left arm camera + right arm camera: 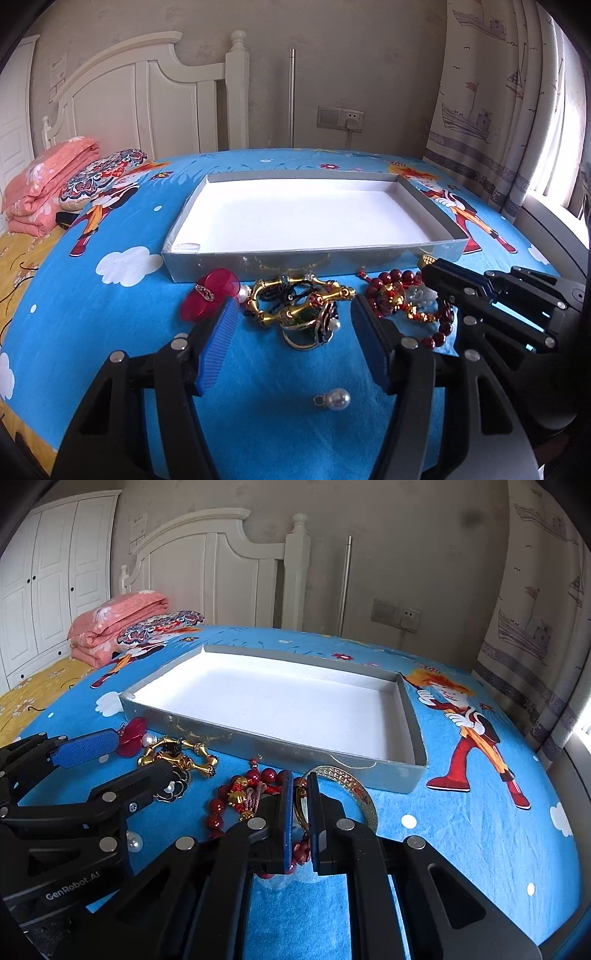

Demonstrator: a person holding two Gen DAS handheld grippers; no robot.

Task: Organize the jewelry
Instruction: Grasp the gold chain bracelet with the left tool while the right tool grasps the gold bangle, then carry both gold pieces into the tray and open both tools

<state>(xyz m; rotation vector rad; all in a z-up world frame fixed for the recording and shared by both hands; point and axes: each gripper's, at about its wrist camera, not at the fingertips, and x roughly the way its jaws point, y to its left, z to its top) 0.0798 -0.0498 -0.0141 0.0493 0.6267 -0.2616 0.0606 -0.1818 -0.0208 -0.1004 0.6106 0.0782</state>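
My left gripper hangs low over the bed, its jaws spread wide around the gold bracelet and a dark flower ring with a pearl in the middle of the left wrist view, touching neither. A red hair clip lies just left of my left blue pad, and a loose pearl charm sits lower centre, between the jaws.

My right gripper has its jaws nearly closed on a gold bangle at the centre of the right wrist view, its rim pinched between the pads. The red bead bracelet lies tangled just left of it, partly under the jaws.

The shallow silver box with white lining sits beyond the jewelry, in the middle of the frame, nothing inside it.
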